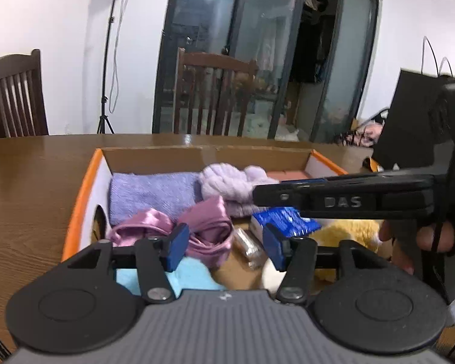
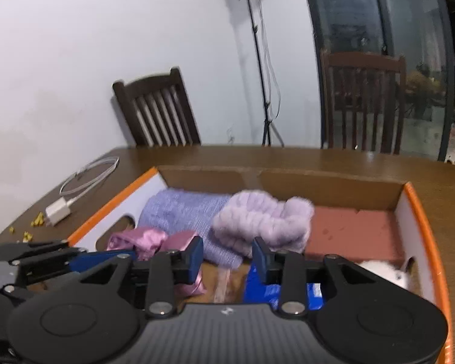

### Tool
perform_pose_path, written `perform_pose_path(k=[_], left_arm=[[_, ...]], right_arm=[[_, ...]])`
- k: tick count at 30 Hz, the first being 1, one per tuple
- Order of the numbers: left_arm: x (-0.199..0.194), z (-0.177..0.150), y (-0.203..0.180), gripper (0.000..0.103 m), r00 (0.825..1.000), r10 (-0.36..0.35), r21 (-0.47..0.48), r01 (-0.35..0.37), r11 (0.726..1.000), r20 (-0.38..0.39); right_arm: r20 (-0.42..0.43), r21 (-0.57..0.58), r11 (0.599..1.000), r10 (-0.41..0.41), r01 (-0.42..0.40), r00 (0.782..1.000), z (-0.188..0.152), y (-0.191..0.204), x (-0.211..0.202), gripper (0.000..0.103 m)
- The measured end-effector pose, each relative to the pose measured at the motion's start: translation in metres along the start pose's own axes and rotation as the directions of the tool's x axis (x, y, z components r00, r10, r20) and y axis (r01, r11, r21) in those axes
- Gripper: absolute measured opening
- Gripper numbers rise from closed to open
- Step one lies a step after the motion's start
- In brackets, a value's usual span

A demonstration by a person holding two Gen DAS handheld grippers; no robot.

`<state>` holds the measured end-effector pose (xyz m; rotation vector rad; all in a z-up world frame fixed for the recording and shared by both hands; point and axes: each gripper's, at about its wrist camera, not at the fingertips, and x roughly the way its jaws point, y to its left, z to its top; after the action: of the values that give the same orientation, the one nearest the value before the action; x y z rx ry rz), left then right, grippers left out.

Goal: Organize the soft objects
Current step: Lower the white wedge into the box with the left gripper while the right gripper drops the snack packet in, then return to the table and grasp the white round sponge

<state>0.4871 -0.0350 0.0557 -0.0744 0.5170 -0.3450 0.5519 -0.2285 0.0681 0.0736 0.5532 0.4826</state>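
a shallow cardboard box [image 2: 327,186] with raw brown inner walls, white side panels and an orange rim sits on a glossy dark wood-grain tabletop [image 2: 288,156]. inside it, against the far left, lies a folded lavender towel [image 2: 182,209] with a fine looped weave; touching its right side is a plump, ribbed pale-lilac fuzzy headband [image 2: 264,221], thick and knotted-looking. in front of the towel a shiny pink satin piece [image 1: 203,227] is bunched into loose folds. a flat terracotta-coloured pad [image 2: 355,230] covers the far right floor of the box, and a glossy blue packet [image 1: 285,223] lies near the middle, beside a small crinkly clear-wrapped item [image 1: 247,245]. a fluffy yellow plush [image 1: 348,236] sits at the near right, and a flat light-blue cloth [image 1: 191,273] lies at the near left. the left claw [image 1: 224,248] hangs over the box's near edge with its blue pads spread apart, gripping nothing. the right claw [image 2: 227,257] is likewise parted and empty above the box's middle. a white charger with coiled cable [image 2: 75,191] rests on the tabletop left of the box.
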Motion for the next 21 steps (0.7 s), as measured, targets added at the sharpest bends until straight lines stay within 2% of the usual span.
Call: perform_pose_path(k=[5, 8, 10, 12, 17, 21], left_arm=[[-0.002, 0.004, 0.004, 0.058, 0.999, 0.039, -0.013, -0.039, 0.999, 0.008], [-0.022, 0.009, 0.003, 0.059, 0.996, 0.064, -0.010, -0.063, 0.998, 0.060], [-0.040, 0.009, 0.003, 0.065, 0.994, 0.064, -0.019, -0.062, 0.998, 0.085], [-0.061, 0.006, 0.001, 0.065, 0.993, 0.063, -0.022, -0.061, 0.998, 0.100], [-0.117, -0.013, -0.015, 0.079, 0.985, 0.080, 0.012, -0.083, 0.997, 0.150], [-0.156, -0.038, -0.031, 0.087, 0.986, 0.074, 0.036, -0.080, 0.996, 0.150]], right_arm=[[0.025, 0.029, 0.999, -0.013, 0.012, 1.000, 0.005, -0.008, -0.014, 0.038], [0.061, 0.011, 1.000, -0.020, 0.019, 0.998, 0.007, 0.000, -0.033, 0.039], [0.085, -0.006, 1.000, -0.016, 0.017, 0.996, 0.005, 0.005, -0.052, 0.045], [0.107, -0.026, 0.999, -0.033, 0.036, 0.994, 0.000, 0.010, -0.075, 0.050], [0.132, -0.070, 0.994, -0.071, 0.080, 0.989, -0.026, 0.020, -0.135, 0.055], [0.130, -0.073, 0.992, -0.094, 0.104, 0.987, -0.062, 0.030, -0.179, 0.059]])
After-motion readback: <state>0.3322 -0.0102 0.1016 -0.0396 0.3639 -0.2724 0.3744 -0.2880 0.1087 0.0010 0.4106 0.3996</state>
